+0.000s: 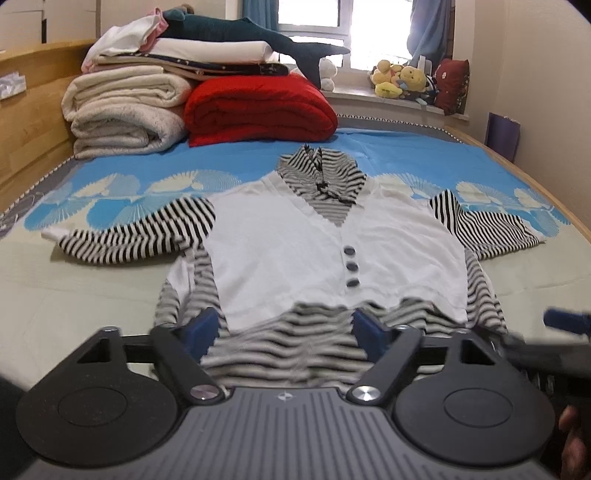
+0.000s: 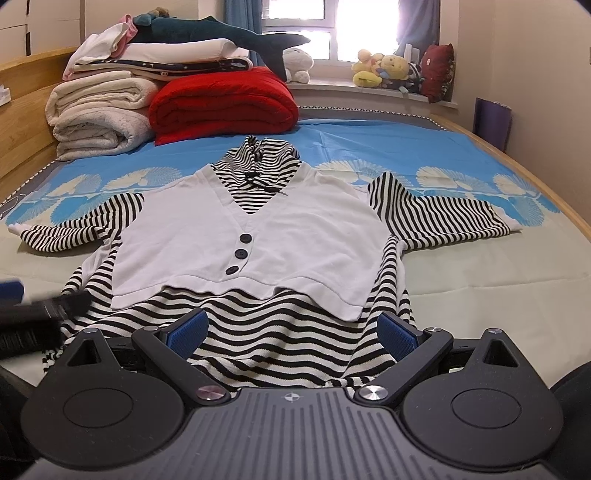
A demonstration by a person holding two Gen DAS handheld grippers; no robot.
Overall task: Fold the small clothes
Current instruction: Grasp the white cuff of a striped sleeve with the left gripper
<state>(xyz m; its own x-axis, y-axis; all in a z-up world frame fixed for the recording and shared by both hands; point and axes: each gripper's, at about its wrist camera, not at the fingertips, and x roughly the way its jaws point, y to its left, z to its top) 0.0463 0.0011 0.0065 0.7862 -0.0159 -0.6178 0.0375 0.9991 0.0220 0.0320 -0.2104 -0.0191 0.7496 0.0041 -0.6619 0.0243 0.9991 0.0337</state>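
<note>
Left wrist view: the left gripper [image 1: 286, 332] is seen with its jaws spread wide over the lower hem of the striped top [image 1: 332, 251]. The striped hem fabric lies between the blue pads [image 1: 201, 326], but the pads are not pressed on it. The near fabric is blurred in this view. At the right edge, part of the right gripper [image 1: 565, 321] is visible, blurred.

Right wrist view: the right gripper [image 2: 293, 334] is likewise held with its jaws wide apart above the striped hem, and nothing is clamped. The garment is laid flat, front up, in the middle of the bed [image 2: 517, 295]. Its white vest panel [image 2: 258, 229] carries three dark buttons [image 2: 241, 253]. The striped collar [image 2: 258, 155] points toward the window [image 2: 295, 29]. One sleeve [image 2: 443, 214] is spread to the right and the other sleeve [image 2: 74, 229] to the left.

Behind the garment, a folded red blanket [image 2: 221, 107] is placed beside a stack of cream blankets [image 2: 99, 118], touching it. A dark plush shark [image 2: 207, 33] is laid on top of the stack. Plush toys [image 2: 388, 70] are lined up on the windowsill.
</note>
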